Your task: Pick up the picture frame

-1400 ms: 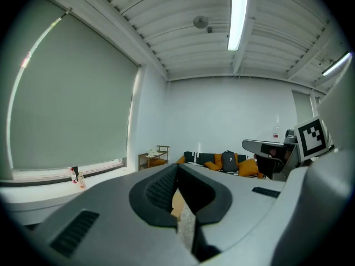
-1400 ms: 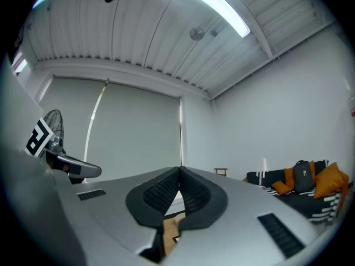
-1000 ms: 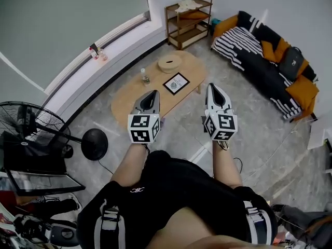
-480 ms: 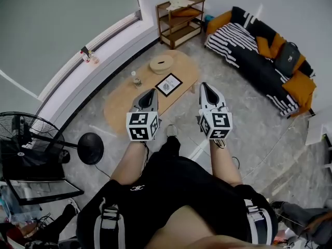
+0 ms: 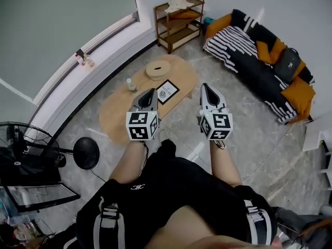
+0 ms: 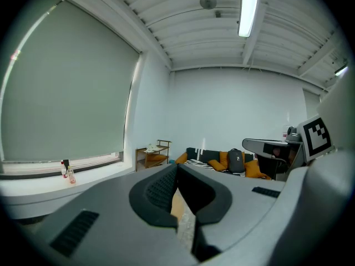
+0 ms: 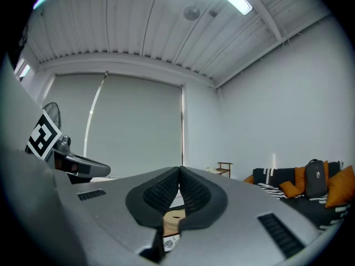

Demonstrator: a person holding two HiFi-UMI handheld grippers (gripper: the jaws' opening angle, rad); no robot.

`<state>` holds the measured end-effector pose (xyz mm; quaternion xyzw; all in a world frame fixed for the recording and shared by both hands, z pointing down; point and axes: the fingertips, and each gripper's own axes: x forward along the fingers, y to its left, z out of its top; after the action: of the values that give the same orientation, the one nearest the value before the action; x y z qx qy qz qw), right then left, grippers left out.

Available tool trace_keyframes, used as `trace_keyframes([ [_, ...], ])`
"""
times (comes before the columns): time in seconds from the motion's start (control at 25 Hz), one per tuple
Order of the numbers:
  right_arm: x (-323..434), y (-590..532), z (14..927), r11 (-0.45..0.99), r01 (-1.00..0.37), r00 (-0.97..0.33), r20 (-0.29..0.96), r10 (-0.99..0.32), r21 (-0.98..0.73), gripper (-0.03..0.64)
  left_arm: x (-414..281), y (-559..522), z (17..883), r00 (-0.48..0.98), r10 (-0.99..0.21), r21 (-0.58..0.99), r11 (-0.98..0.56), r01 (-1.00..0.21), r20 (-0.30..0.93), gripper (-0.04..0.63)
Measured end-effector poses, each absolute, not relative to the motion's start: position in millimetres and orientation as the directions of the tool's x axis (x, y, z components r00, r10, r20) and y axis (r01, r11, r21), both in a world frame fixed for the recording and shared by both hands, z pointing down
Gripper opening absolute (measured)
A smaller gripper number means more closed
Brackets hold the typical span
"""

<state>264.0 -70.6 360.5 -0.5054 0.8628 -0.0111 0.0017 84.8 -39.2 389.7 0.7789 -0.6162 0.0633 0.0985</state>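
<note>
A black-framed picture frame (image 5: 167, 92) lies flat on the oval wooden coffee table (image 5: 116, 114) ahead of me, near its right side. My left gripper (image 5: 152, 92) hovers shut over the table's near edge, its tip just left of the frame and well above it. Level with it, my right gripper (image 5: 205, 87) is shut and empty over the floor to the right of the table. Between the right gripper's (image 7: 179, 170) closed jaws a sliver of the frame (image 7: 171, 241) shows below. The left gripper's (image 6: 177, 167) jaws meet at the tips with nothing held.
On the table stand a small clear bottle (image 5: 130, 84) and a round wooden lid-like dish (image 5: 158, 69). A wooden shelf (image 5: 179, 19) stands at the back wall, a striped sofa (image 5: 259, 66) with orange cushions at right, a floor fan (image 5: 31, 157) at left.
I have stepped toward the table with both grippers held out shut; the table and frame now lie closer under the gripper tips, and the fan has slid lower left.
</note>
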Motion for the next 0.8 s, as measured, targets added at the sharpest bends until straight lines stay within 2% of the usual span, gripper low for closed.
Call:
trace_keyframes([
  [0.32,244,-191,347,0.473,-0.881,-0.473,0.0,-0.881,-0.004,0.015,64,-164,377,0.252,-0.946,0.075,-0.242,-0.967,0.203,0.021],
  [0.8,151,-350,342,0.479,-0.877,-0.478,0.014,-0.878,0.034,0.015,-40,-318,376,0.229,-0.957,0.113,-0.211,-0.971,0.177,0.021],
])
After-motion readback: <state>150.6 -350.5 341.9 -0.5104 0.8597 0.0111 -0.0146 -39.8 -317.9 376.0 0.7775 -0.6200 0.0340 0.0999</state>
